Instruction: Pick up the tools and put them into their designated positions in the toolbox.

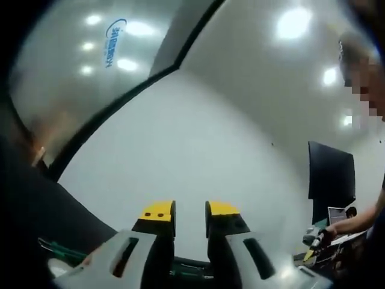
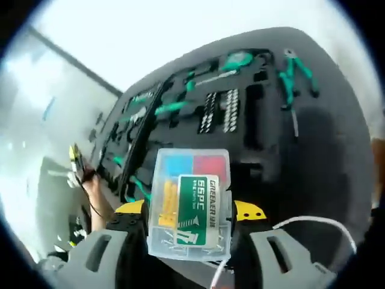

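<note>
So the right gripper is clamping the clear screw box and carrying it toward the toolbox at 12 o'clock, needing its empty slot next, while the left gripper is pointing away, slightly parted, holding nothing.

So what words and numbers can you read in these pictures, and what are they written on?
"66PC": on the green label of the clear plastic box held in the right tongs.
"GREENER": running along the edge of the same label.
Smaller print under "66PC": too small to read.
Blue lettering with a logo on the frosted glass wall in the left gripper view: too blurred to read.
</note>
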Action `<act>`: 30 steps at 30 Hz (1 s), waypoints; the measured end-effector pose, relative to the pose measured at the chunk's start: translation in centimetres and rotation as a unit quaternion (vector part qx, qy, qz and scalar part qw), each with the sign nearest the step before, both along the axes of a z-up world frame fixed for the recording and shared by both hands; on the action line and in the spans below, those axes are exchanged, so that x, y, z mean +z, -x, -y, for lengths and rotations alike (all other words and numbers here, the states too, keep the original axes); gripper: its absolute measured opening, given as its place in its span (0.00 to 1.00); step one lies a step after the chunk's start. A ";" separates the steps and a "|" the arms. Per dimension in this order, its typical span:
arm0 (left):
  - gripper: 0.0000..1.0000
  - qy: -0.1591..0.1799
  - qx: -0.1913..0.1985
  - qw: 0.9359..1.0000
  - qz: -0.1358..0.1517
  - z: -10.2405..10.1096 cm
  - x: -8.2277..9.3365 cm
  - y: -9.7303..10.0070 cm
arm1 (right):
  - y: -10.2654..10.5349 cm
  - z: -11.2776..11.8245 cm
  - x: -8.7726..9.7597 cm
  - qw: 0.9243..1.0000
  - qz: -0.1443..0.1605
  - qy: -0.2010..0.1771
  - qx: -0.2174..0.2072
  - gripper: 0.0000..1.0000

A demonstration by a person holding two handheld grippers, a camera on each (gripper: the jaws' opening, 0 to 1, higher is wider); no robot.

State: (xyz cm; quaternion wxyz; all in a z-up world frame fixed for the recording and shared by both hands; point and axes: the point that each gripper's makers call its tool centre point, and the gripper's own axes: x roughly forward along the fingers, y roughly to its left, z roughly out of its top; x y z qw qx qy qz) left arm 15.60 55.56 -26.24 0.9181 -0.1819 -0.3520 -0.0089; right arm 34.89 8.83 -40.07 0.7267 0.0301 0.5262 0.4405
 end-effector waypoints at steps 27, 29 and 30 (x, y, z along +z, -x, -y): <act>0.26 -0.306 -0.114 0.922 -0.209 20.3 -3.2 -9.4 | 4.3 0.6 6.2 0.915 0.386 -0.109 0.054 0.50; 0.34 -0.319 -0.171 0.906 -0.221 24.1 -3.4 -10.0 | 4.5 1.7 5.3 0.909 0.394 -0.129 0.044 0.49; 0.37 -0.325 -0.182 0.900 -0.226 24.8 -3.6 -10.2 | 4.6 2.0 5.0 0.903 0.407 -0.132 0.048 0.49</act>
